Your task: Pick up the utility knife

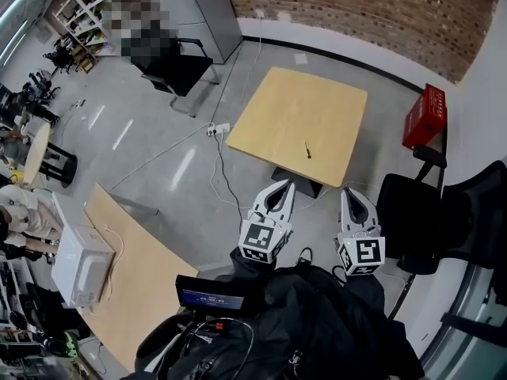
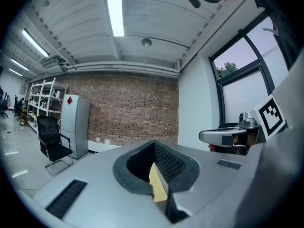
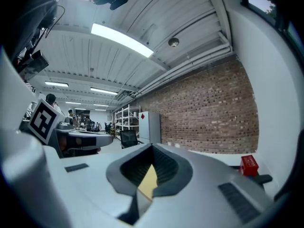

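Utility knife [image 1: 307, 150]: small dark sliver on the table [image 1: 269, 117], detail unreadable, head view only. Left gripper [image 1: 283, 186] and right gripper [image 1: 353, 193] hang well short of it, tips pressed together on nothing (gripper views show only a tabletop strip between bowed jaws).

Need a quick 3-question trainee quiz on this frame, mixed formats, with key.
1. True or false: the utility knife lies on the square table.
2. The red box is: A) on the table B) off the table, to its right in the head view C) between a gripper's jaws.
3. What do the left gripper and right gripper hold?
Key: 1 true; 2 B; 3 nothing.
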Action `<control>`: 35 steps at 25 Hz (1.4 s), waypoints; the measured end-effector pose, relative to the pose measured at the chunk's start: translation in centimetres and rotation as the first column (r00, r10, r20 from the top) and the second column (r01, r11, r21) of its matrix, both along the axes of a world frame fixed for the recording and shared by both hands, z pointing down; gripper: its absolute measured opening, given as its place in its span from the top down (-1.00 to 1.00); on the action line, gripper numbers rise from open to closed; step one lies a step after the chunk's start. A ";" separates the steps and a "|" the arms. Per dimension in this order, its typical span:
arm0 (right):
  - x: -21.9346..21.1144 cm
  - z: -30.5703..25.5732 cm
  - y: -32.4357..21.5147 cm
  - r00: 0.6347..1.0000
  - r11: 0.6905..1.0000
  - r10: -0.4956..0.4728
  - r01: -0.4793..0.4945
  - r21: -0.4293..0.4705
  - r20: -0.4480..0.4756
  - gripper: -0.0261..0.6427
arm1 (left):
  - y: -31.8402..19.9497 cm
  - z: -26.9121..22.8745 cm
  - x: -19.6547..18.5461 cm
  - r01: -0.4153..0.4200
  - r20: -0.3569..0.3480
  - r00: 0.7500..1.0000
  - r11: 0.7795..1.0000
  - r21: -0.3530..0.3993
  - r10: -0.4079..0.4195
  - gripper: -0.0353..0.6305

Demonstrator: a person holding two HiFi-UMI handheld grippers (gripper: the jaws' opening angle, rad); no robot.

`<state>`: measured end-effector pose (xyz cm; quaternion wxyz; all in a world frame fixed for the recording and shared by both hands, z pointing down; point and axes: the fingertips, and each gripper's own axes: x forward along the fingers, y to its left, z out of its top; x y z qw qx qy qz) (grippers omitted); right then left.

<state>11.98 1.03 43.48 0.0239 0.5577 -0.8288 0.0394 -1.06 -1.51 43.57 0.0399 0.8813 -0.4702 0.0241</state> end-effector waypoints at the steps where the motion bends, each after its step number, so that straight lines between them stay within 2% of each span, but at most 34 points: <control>1: 0.4 0.1 -0.4 1.000 1.000 0.000 0.000 -0.004 0.003 0.91 | -0.3 0.1 0.3 0.003 0.004 1.000 1.000 -0.004 -0.003 0.89; 11: 0.8 0.8 -3.7 0.999 0.999 -0.026 0.027 -0.031 0.019 0.91 | -3.4 0.4 0.6 0.028 0.040 0.999 0.999 -0.017 -0.027 0.89; 25: -2.3 1.8 -11.5 1.000 0.998 -0.030 0.029 -0.063 -0.003 0.91 | -11.7 1.5 -1.3 -0.002 0.018 1.000 0.999 -0.047 0.003 0.89; 35: -4.8 4.1 -18.5 0.999 0.991 -0.025 0.021 -0.132 -0.030 0.91 | -18.9 5.3 -3.2 -0.022 0.014 1.000 0.990 -0.140 0.024 0.89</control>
